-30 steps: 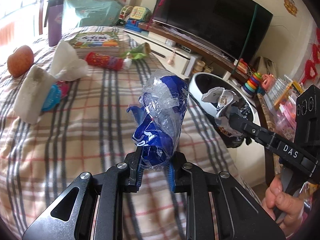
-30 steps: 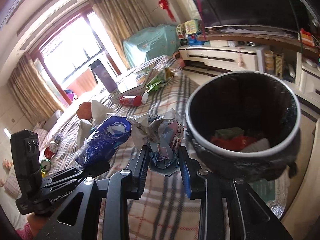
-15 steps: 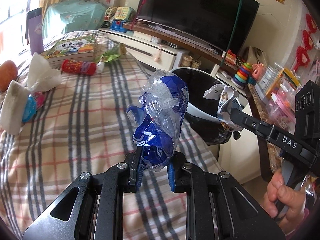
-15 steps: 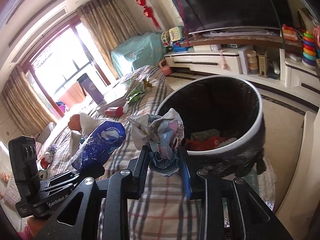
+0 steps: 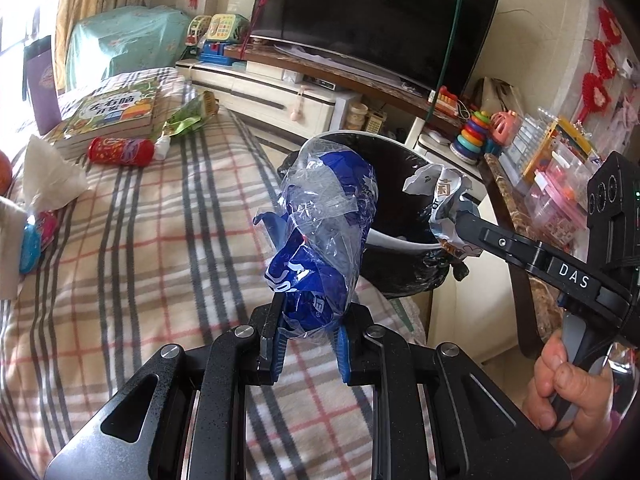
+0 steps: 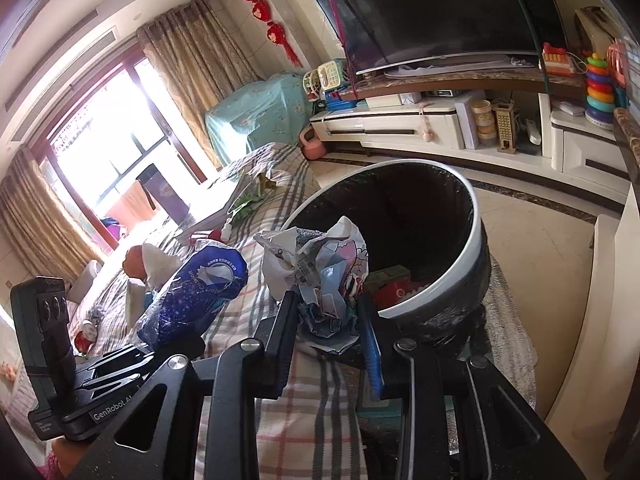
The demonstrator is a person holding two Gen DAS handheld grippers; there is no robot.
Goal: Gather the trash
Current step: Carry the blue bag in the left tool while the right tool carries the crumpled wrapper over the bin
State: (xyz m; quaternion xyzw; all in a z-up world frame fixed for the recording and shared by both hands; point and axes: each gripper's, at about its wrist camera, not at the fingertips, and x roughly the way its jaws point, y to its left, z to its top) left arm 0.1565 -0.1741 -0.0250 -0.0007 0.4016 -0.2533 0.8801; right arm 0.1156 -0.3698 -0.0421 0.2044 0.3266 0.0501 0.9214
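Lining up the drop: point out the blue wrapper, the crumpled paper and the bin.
blue wrapper (image 5: pixel 320 240), left wrist view, its middle.
crumpled paper (image 6: pixel 320 276), right wrist view, its middle.
bin (image 6: pixel 472 236), right wrist view, its white rim.

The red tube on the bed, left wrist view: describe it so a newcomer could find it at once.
Start at the plaid blanket covering the bed, and go to its far end, where a stack of books lies. The red tube lies on its side just in front of that stack. Its white cap points toward a green wrapper; nothing else nearby is red and cylindrical.
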